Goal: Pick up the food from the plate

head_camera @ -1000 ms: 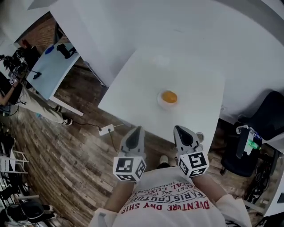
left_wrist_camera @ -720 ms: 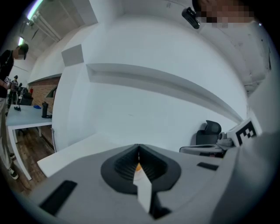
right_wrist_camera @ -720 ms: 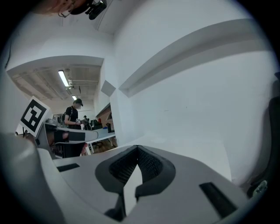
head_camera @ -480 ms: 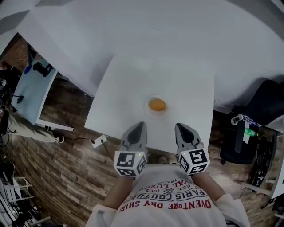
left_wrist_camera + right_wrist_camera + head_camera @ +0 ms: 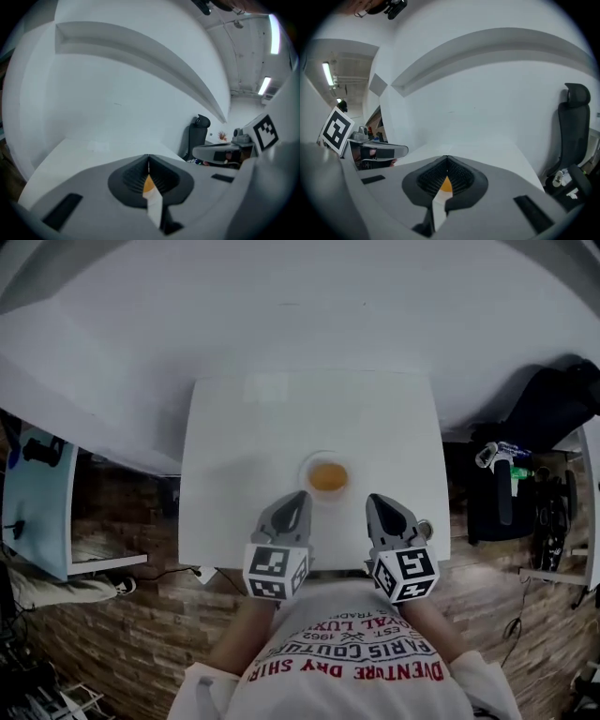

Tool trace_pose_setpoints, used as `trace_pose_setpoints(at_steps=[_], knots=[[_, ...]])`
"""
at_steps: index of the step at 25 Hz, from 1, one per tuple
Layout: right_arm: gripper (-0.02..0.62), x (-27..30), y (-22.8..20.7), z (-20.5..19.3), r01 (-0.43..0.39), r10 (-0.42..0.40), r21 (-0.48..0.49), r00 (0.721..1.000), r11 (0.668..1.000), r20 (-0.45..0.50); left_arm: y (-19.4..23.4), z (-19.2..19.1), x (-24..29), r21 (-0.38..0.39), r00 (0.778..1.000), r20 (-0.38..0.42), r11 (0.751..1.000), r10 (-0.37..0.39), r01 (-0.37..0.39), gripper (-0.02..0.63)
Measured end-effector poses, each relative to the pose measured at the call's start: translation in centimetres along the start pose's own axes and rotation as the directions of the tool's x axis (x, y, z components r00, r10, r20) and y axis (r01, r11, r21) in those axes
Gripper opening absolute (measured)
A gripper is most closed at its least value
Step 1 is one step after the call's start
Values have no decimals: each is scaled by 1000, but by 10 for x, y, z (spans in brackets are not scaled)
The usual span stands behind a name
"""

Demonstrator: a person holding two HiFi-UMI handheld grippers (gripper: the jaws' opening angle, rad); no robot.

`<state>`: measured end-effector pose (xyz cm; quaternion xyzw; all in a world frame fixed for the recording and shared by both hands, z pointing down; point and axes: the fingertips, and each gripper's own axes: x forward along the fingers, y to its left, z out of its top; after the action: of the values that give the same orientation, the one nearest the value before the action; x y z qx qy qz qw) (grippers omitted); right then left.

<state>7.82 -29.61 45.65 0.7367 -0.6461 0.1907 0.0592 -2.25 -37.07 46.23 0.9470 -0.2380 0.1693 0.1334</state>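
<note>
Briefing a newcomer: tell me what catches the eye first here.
The orange food on a small plate, near the middle of the white table. Just short of it, at the near edge, the left tongs and right tongs point toward it, both shut and empty.

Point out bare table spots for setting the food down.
Free: the table's whole far half, between plate and wall, plus strips left and right of the plate out to the edges. Crowded: the near edge, where left gripper and right gripper flank the plate.
</note>
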Motion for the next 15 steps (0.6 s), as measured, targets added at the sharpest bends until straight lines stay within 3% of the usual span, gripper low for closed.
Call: trace_pose_setpoints(at_steps=[8,12,13,15], knots=[[9,18,-7,-18,113,-111,36,992,993,-62,7,-19,25,42,987,-84,989,-136,140,8],[9,27,-12,-27,144,-140,52,986,988,-88,5,-33,42,115,969,-137,969,-204,220,12],[9,29,-13,-29,149,-144,56,985,987,-95,4,-36,47,138,963,-158,960,-220,242,29],[9,30,-15,-36,156,-148,60,982,986,-114,0,-44,55,169,945,-206,942,-254,290,134]])
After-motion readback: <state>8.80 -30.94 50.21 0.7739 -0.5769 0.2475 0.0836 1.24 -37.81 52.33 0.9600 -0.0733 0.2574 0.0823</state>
